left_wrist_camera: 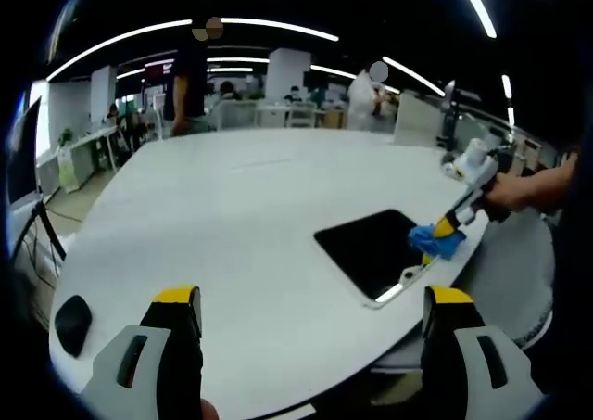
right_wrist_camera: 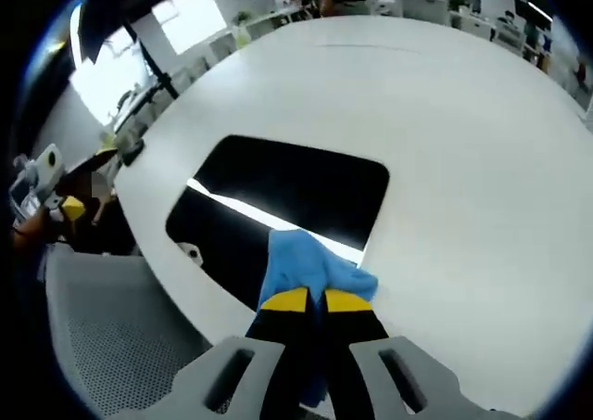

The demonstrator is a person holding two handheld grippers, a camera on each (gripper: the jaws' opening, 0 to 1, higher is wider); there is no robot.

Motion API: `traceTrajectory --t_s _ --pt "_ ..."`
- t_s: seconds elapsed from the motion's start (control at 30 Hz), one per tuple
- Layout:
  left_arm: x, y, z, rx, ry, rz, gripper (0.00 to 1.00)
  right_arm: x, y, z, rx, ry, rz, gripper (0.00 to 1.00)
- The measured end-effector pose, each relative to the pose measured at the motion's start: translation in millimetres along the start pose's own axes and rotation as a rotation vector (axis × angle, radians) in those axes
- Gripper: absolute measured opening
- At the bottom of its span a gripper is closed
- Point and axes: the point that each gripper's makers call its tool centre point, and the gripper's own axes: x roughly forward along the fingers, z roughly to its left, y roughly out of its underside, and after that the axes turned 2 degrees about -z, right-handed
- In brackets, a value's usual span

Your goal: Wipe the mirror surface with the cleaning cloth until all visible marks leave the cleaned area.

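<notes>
the right gripper (right_wrist_camera: 315, 299), clamped on the blue cleaning cloth (right_wrist_camera: 310, 264), presses it at the near edge of the dark mirror (right_wrist_camera: 296, 184), whose unwiped surface stretches away ahead (the left gripper (left_wrist_camera: 310, 301) hangs open, well apart).

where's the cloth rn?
Cleaning cloth is clamped in the right gripper, pressed on the mirror's near edge; in the left gripper view, far right of the table.

No legible text, label, brand or number anywhere in either view.
</notes>
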Motion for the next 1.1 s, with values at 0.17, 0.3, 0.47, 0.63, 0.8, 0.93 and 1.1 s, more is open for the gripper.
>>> traceTrajectory --t_s 0.17,0.3,0.47,0.63,0.8,0.93,1.1 --pt "-1.0 3.0 2.7 -0.004 0.000 0.005 1.00 6.2 -16.3 -7.2 -0.012 0.012 -0.006 0.00" --pt "-1.2 2.6 2.8 -0.006 0.000 0.005 1.00 12.8 -30.1 -14.5 -0.013 0.018 -0.012 0.00" --pt "-0.5 2.5 3.7 -0.008 -0.002 0.005 1.00 22.0 -47.6 -24.2 -0.022 0.025 -0.013 0.00" --pt "-1.2 3.7 3.9 -0.004 -0.010 0.008 1.00 28.6 -64.6 -32.7 -0.033 0.036 -0.019 0.00" --pt "-2.5 4.4 3.8 -0.005 -0.013 0.012 1.00 33.8 -76.9 -38.6 -0.032 0.048 -0.024 0.00" --pt "-2.5 4.4 3.6 -0.007 -0.016 0.011 1.00 37.2 -84.0 -41.8 -0.033 0.053 -0.031 0.00" --pt "-3.1 5.5 2.2 -0.006 -0.016 0.015 1.00 42.4 -94.5 -48.1 -0.019 0.061 -0.042 0.00"
